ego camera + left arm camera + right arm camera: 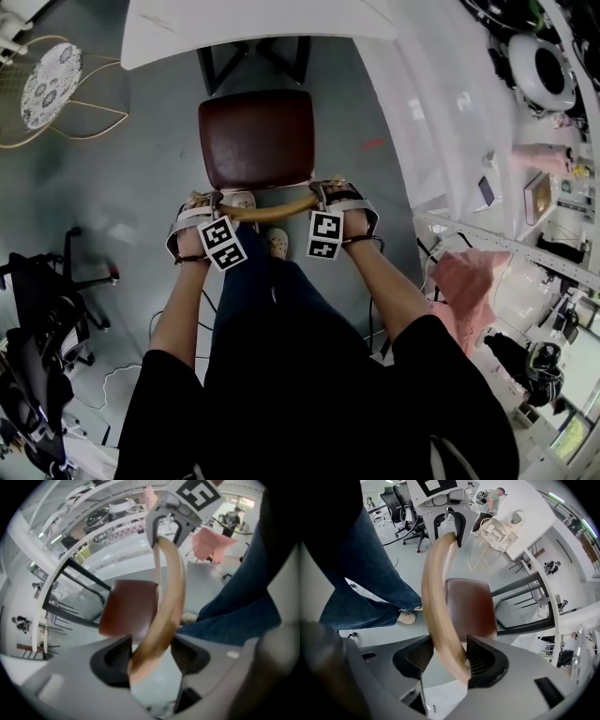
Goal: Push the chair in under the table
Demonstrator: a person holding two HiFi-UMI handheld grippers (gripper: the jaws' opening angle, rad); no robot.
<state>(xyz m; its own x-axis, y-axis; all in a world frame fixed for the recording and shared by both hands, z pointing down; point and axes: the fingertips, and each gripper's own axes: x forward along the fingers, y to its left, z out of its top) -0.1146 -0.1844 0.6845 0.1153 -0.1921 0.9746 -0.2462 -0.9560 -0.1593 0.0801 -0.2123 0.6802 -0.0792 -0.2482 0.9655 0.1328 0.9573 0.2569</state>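
Chair stands on the grey floor, its brown seat's far edge just under the white table — only the head view shows that. The gripper views alone show the curved wooden backrest rail pinched by the left gripper and the right gripper.

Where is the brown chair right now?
In the head view's middle, the chair stands before the white table at the top, its backrest gripped by the left gripper and right gripper.
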